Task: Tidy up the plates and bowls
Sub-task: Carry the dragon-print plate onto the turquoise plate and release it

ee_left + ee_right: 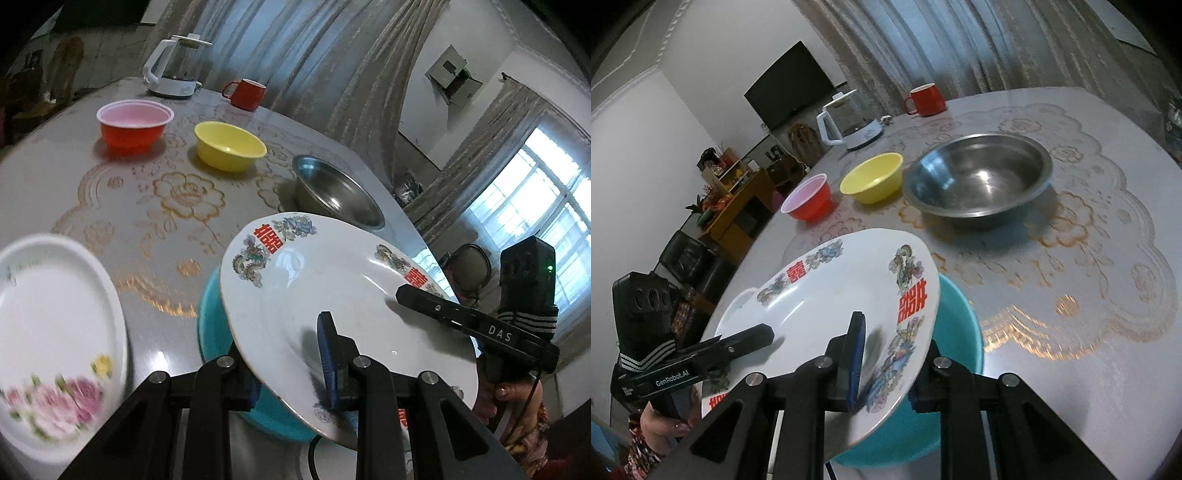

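Observation:
A white plate (332,280) with dragons and red characters is held tilted over a teal bowl (210,325). My left gripper (291,369) is shut on its near rim, one blue pad on top and the other finger beneath. My right gripper (890,369) is shut on the opposite rim of the same plate (842,291), above the teal bowl (956,332). Each view shows the other gripper's top finger lying on the plate's face: the right gripper (413,295) and the left gripper (757,336). A white plate with pink flowers (55,325) lies at the left.
Further back on the lace-patterned table (1089,258) stand a steel bowl (979,177), a yellow bowl (873,182) and a red bowl (809,197). A white kettle (849,122) and a red mug (925,99) sit near the far edge. A person's hand (517,391) holds the right gripper.

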`<action>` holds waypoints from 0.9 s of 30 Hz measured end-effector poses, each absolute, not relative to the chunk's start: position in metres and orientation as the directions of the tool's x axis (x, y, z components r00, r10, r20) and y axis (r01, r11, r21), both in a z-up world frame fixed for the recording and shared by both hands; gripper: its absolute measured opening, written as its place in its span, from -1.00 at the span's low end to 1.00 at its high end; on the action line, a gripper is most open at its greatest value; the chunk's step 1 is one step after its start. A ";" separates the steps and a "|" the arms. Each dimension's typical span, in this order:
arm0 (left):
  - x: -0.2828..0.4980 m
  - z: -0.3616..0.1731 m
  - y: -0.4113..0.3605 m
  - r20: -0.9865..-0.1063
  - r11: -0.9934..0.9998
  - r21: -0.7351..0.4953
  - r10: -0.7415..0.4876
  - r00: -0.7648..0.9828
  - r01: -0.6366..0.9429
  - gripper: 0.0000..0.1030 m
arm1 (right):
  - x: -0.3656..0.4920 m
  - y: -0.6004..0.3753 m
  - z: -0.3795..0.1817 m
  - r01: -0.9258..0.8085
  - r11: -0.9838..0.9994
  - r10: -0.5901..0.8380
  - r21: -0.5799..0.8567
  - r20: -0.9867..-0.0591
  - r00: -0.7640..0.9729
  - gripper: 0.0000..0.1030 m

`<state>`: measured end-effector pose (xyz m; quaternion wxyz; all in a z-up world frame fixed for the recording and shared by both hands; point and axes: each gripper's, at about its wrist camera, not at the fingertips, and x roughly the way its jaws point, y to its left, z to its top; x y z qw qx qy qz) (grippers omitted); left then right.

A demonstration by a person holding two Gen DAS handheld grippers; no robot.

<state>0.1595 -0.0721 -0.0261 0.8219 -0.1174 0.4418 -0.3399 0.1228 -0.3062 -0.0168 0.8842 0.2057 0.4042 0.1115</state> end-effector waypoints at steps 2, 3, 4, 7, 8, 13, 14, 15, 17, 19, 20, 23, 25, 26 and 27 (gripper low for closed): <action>0.150 -0.032 -0.072 -0.649 0.748 -0.488 -0.656 0.387 0.449 -0.50 | 0.114 -0.307 -0.021 -0.036 0.895 0.362 0.445 -0.675 0.643 -0.65; 0.146 -0.034 -0.071 -0.650 0.751 -0.485 -0.652 0.391 0.447 -0.49 | 0.111 -0.307 -0.022 -0.037 0.896 0.361 0.443 -0.677 0.641 -0.65; 0.143 -0.037 -0.071 -0.652 0.755 -0.481 -0.648 0.395 0.445 -0.49 | 0.108 -0.307 -0.026 -0.041 0.897 0.362 0.439 -0.681 0.636 -0.65; 0.143 -0.046 -0.077 -0.672 0.778 -0.452 -0.618 0.407 0.436 -0.47 | 0.107 -0.308 -0.035 -0.038 0.897 0.365 0.440 -0.689 0.626 -0.65; 0.144 -0.047 -0.078 -0.676 0.784 -0.445 -0.611 0.411 0.433 -0.47 | 0.108 -0.308 -0.038 -0.036 0.897 0.364 0.440 -0.691 0.624 -0.65; 0.155 -0.057 -0.086 -0.698 0.811 -0.406 -0.572 0.430 0.421 -0.46 | 0.118 -0.311 -0.051 -0.033 0.900 0.355 0.434 -0.689 0.632 -0.65; 0.157 -0.059 -0.088 -0.703 0.820 -0.388 -0.558 0.440 0.421 -0.46 | 0.121 -0.311 -0.054 -0.034 0.902 0.351 0.430 -0.687 0.637 -0.65; 0.157 -0.060 -0.088 -0.707 0.826 -0.376 -0.548 0.447 0.419 -0.45 | 0.122 -0.311 -0.055 -0.038 0.905 0.347 0.424 -0.683 0.642 -0.65; 0.161 -0.065 -0.089 -0.713 0.837 -0.356 -0.531 0.459 0.415 -0.44 | 0.125 -0.308 -0.058 -0.048 0.918 0.327 0.394 -0.682 0.654 -0.64; 0.161 -0.066 -0.089 -0.710 0.837 -0.355 -0.532 0.462 0.417 -0.45 | 0.129 -0.304 -0.063 -0.041 0.929 0.307 0.369 -0.701 0.644 -0.64; 0.160 -0.065 -0.089 -0.712 0.839 -0.347 -0.527 0.464 0.420 -0.45 | 0.129 -0.304 -0.067 -0.035 0.929 0.306 0.370 -0.709 0.636 -0.63; 0.158 -0.065 -0.088 -0.712 0.840 -0.338 -0.523 0.468 0.424 -0.45 | 0.125 -0.308 -0.072 -0.027 0.913 0.332 0.408 -0.701 0.632 -0.62; 0.157 -0.065 -0.086 -0.711 0.840 -0.345 -0.525 0.468 0.418 -0.45 | 0.119 -0.310 -0.071 -0.018 0.913 0.325 0.407 -0.702 0.634 -0.58; 0.156 -0.065 -0.084 -0.710 0.840 -0.353 -0.528 0.467 0.412 -0.44 | 0.117 -0.311 -0.071 -0.012 0.910 0.327 0.414 -0.700 0.635 -0.58; 0.155 -0.064 -0.082 -0.708 0.840 -0.358 -0.528 0.468 0.407 -0.39 | 0.114 -0.313 -0.071 -0.003 0.906 0.328 0.422 -0.699 0.636 -0.57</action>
